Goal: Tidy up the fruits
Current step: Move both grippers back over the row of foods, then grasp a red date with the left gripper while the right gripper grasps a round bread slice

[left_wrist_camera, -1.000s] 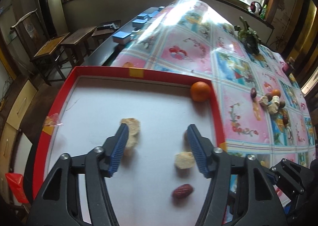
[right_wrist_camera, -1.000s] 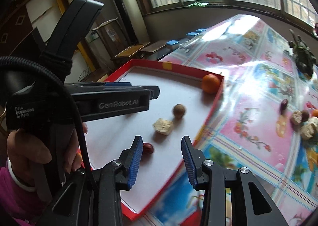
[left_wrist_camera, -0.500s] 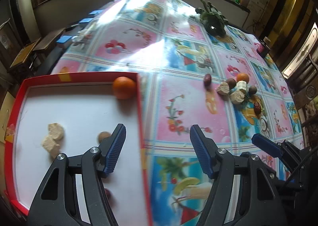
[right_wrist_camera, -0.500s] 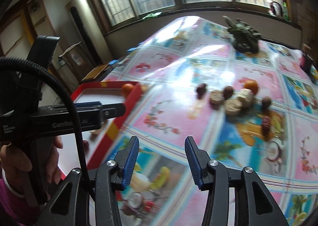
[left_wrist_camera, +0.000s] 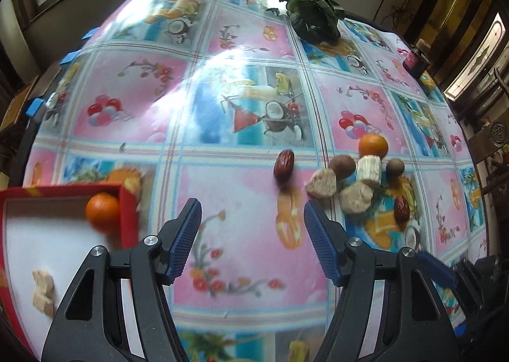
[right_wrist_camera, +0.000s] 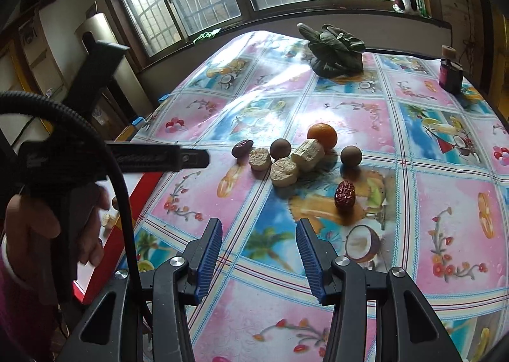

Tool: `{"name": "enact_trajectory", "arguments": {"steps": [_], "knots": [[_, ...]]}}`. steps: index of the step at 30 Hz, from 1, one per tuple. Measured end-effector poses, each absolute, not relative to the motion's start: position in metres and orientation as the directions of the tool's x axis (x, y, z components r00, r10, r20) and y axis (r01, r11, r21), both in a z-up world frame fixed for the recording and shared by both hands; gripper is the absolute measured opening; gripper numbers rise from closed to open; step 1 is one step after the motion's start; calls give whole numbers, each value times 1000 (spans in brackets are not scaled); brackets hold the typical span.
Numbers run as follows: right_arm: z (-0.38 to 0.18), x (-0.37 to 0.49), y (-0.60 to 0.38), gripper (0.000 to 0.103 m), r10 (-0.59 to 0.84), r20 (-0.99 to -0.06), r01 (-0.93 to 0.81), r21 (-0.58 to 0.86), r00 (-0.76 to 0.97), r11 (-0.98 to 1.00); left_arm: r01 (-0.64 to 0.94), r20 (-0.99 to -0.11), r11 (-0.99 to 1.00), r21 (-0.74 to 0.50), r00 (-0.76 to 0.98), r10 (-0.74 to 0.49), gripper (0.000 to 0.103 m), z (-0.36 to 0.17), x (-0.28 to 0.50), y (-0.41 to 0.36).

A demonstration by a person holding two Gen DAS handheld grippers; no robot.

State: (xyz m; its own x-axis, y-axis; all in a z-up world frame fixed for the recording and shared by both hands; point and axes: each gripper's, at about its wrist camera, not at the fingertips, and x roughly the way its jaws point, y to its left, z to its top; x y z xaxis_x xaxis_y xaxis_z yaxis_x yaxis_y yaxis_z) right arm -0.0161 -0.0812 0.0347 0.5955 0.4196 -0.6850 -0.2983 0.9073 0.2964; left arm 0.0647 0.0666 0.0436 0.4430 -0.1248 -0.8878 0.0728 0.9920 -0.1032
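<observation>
In the left wrist view, the left tool [left_wrist_camera: 252, 225] hung above the surface [left_wrist_camera: 241, 107] with its fingers apart and nothing between them. A red date [left_wrist_camera: 283, 164] lay ahead of the gap, slightly toward the right finger. Just right of it sat the fruit pile [left_wrist_camera: 356, 177]: pale chunks, brown round fruits and an orange [left_wrist_camera: 373, 145] at the far side, with a second date [left_wrist_camera: 401, 208] at the near right. The red tray [left_wrist_camera: 128, 212] lay at the lower left, holding an orange fruit [left_wrist_camera: 102, 211] in its far corner and pale pieces [left_wrist_camera: 43, 290] nearer.

In the right wrist view, the right tool [right_wrist_camera: 259, 239] was likewise spread and empty above the surface. The pile lay ahead of it, the nearer date [right_wrist_camera: 344, 193] standing just beyond its right finger. The other tool and the hand [right_wrist_camera: 38, 228] gripping it filled the left side.
</observation>
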Motion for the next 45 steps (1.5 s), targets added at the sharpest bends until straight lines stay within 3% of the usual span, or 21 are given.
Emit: {"name": "enact_trajectory", "arguments": {"steps": [12,16,28,29,31,32,38,45], "knots": [[28,6,-87,47,430,-693,-297,312,578,902,82,-903,989,-122,404,-145,66,17,110,50],[24,21,-80,47,436,-697,-308,311,570,899,101,-900,990,-94,417,-128,52,17,109,48],[5,66,-53,45,336,-761,-344,158,556,926,117,-902,991,-65,418,-108,51,17,104,46],[3,69,-51,33,321,-764,-344,138,560,929,122,-901,991,-58,421,-105,48,16,103,45],[2,70,-48,29,302,-757,-347,105,580,932,127,-896,991,-35,434,-87,20,17,102,45],[2,71,-49,29,306,-757,-344,115,578,932,120,-898,992,-39,432,-88,16,17,103,47],[12,47,-55,29,318,-743,-340,129,589,932,102,-891,992,-81,438,-118,16,26,84,65],[36,1,-63,29,380,-662,-320,217,646,922,135,-853,985,-111,495,-164,16,54,32,79]]}}
